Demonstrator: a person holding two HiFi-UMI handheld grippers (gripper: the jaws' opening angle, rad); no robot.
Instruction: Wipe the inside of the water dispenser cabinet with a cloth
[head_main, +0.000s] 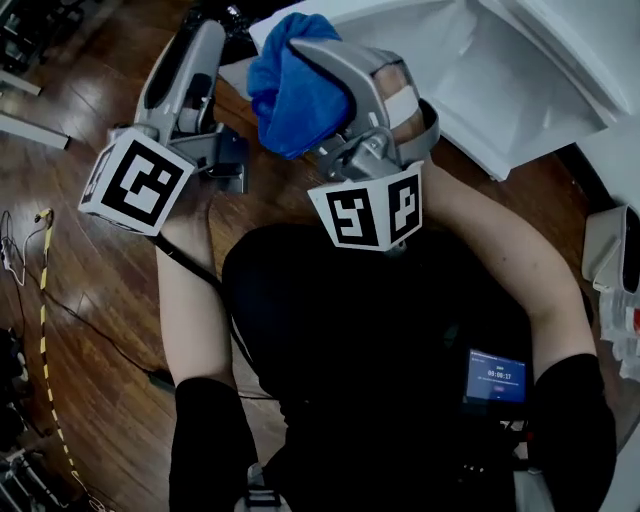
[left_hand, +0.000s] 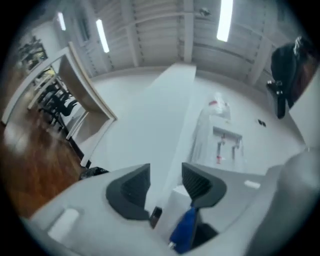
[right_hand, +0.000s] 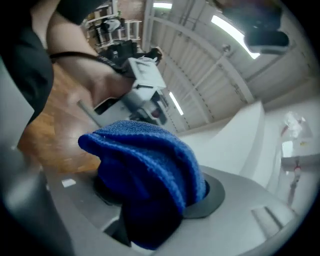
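While the wiping itself has not yet begun, we judge the step in hand to be the carry: bringing the blue terry cloth (head_main: 293, 92) up to the white water dispenser cabinet (head_main: 500, 70), whose pale panels fill the upper right of the head view. The right claw (right_hand: 150, 200) is clamped on the cloth, which sits at the top centre of the head view, just left of those panels and apart from them as far as we can tell. In the right gripper view the cloth bulges up over both jaws and hides most of them. It looks soft, thick and loosely bunched, folded over itself in a rounded wad instead of spread flat, with a darker fold hanging down toward the bottom of that frame. The left claw (left_hand: 165, 185) stands partly open with nothing between its jaws; past them, right of centre in the left gripper view, we see a white dispenser front with small taps (left_hand: 225, 142). In our judgement the next move calls for turning the right claw toward the cabinet opening and pressing a broad face of the cloth against an inner wall, while the free left claw keeps clear or steadies the door. Which surface is the inside we cannot tell from here.
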